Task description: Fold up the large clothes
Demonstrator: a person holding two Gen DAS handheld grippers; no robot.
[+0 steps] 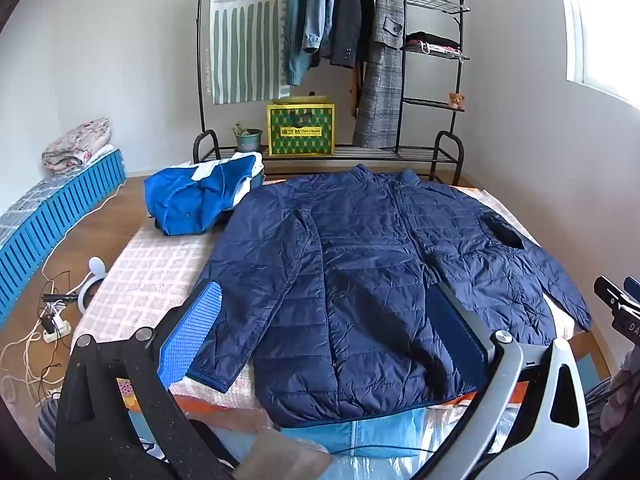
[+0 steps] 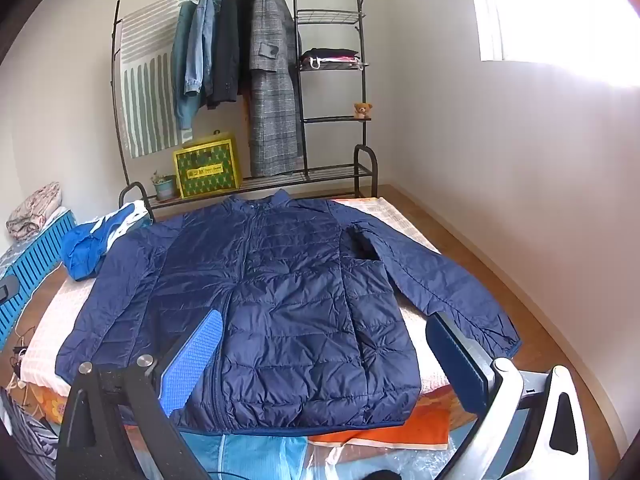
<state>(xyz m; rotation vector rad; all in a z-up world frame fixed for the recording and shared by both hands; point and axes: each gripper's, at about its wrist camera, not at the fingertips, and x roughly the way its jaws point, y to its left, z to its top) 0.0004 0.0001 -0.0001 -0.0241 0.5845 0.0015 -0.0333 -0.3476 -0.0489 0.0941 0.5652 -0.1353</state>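
Behind the flat navy jacket [image 1: 360,280] sits a crumpled blue garment [image 1: 196,196]; both grippers [image 1: 324,328] [image 2: 324,356] gape empty.

jacket [image 1: 360,280]: quilted navy cloth, slight sheen, crinkled | bed cover [image 1: 148,272]: matt checked woven cloth, at 9 o'clock of jacket | rack [image 1: 460,128]: black metal tube and wire | floor [image 2: 560,360]: smooth wood | left gripper fingers [image 1: 192,336]: blue dimpled rubbery pad
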